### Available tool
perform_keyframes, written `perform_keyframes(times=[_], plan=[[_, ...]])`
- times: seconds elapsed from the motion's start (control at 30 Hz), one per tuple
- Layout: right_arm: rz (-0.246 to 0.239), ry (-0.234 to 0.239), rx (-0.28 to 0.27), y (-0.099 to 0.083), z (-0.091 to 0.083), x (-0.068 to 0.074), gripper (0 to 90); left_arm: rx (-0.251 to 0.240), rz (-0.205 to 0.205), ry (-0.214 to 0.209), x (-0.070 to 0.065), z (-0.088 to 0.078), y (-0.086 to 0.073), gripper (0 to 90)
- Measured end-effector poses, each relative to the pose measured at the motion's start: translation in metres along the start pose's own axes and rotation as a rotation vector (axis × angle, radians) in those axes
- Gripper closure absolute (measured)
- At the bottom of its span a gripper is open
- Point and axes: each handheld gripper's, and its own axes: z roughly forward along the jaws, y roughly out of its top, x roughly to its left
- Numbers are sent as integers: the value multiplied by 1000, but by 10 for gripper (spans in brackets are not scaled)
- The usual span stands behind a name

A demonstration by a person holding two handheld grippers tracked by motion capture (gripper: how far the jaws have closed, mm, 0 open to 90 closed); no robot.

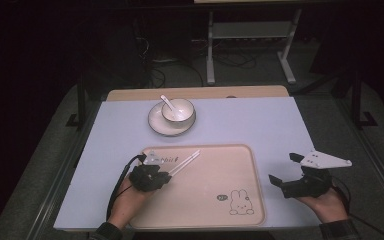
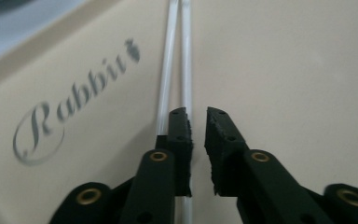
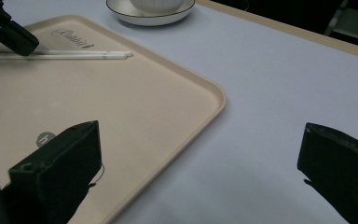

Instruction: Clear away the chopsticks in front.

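The two white chopsticks (image 1: 186, 162) lie side by side on the beige tray (image 1: 230, 175), in its far left part, just beside the word "Rabbit" printed there. Their tips point toward the tray's far edge and their near ends run under the left claw (image 1: 166, 176). In the left gripper view the chopsticks (image 2: 175, 70) pass beneath the left-hand jaw of that claw (image 2: 198, 128); the jaws stand a narrow gap apart, with bare tray showing between the pads, so they pinch nothing. The person's left hand (image 1: 130, 197) holds that claw low over the tray's left side.

The right claw (image 1: 284, 170) hovers off the tray's right edge, over the pale blue tabletop (image 1: 260, 120), with its jaws spread wide and nothing between them; the right gripper view shows this claw (image 3: 200, 172) straddling the tray's rim (image 3: 214, 100).

Beyond the tray's far edge stands a white bowl (image 1: 178, 110) on a saucer (image 1: 156, 122), with a spoon (image 1: 167, 102) leaning in it. A rabbit drawing (image 1: 241, 202) marks the tray's near right corner.
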Motion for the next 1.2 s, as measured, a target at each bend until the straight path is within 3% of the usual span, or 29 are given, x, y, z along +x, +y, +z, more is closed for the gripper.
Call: perform_keyframes(times=[0.17,0.3,0.53,0.63,0.77,0.97,1.2], plan=[[1,0,3,0,0,0,0,-9,48,-55,-2,14,22,896],[-1,-2,1,0,0,0,0,3,82,-56,-4,33,37,897],[5,-2,1,-1,-1,-2,0,13,82,-48,3,59,49,897],[5,-2,-1,-1,-1,-2,0,10,80,-17,9,62,54,897],[4,-1,1,-1,-1,-2,0,-2,49,-21,17,64,55,898],[3,1,2,-1,0,-2,0,-6,61,-5,18,67,59,898],[6,-3,1,-1,-1,-2,0,-11,52,-18,24,78,72,898]])
